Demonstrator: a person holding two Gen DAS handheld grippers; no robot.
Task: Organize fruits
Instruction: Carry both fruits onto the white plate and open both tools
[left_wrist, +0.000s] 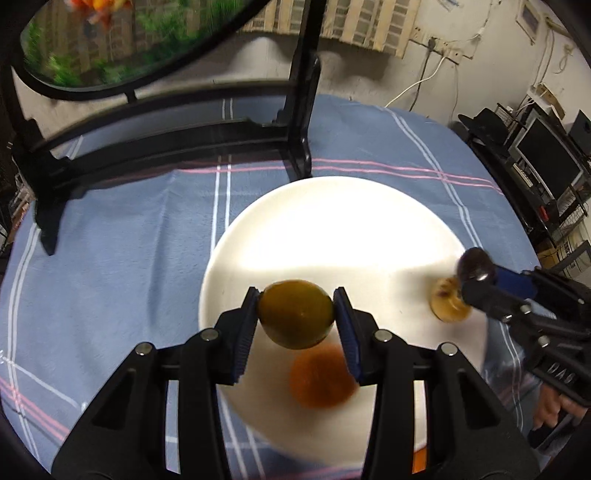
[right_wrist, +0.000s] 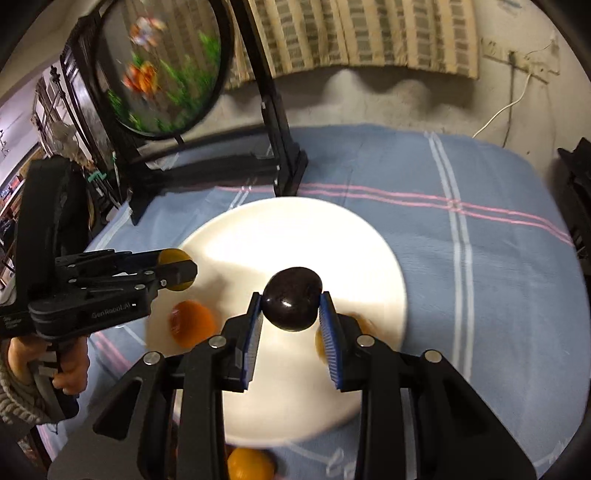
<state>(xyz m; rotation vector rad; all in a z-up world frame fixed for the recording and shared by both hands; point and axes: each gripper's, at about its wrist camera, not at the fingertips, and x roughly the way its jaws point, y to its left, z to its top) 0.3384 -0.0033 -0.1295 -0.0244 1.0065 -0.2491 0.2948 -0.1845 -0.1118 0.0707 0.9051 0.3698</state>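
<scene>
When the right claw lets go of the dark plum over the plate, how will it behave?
The dark plum is round, so it would probably roll on the smooth white plate. Its glossy skin looks slippery. It seems firm, keeping its shape between the right claw's pads.

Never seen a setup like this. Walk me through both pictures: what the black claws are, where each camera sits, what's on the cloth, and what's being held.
No robot here: a person holds a hand-operated two-finger clamp in each hand, and each clamp carries a wide-angle camera looking along its fingers. The left camera shows the left gripper shut on a greenish-yellow fruit. The right camera shows the right gripper shut on a dark plum-like fruit. Both hang over a white plate on a blue checked cloth. An orange fruit lies on the plate; another orange fruit lies on the cloth beside it. Behind stands a black-framed round picture.
</scene>
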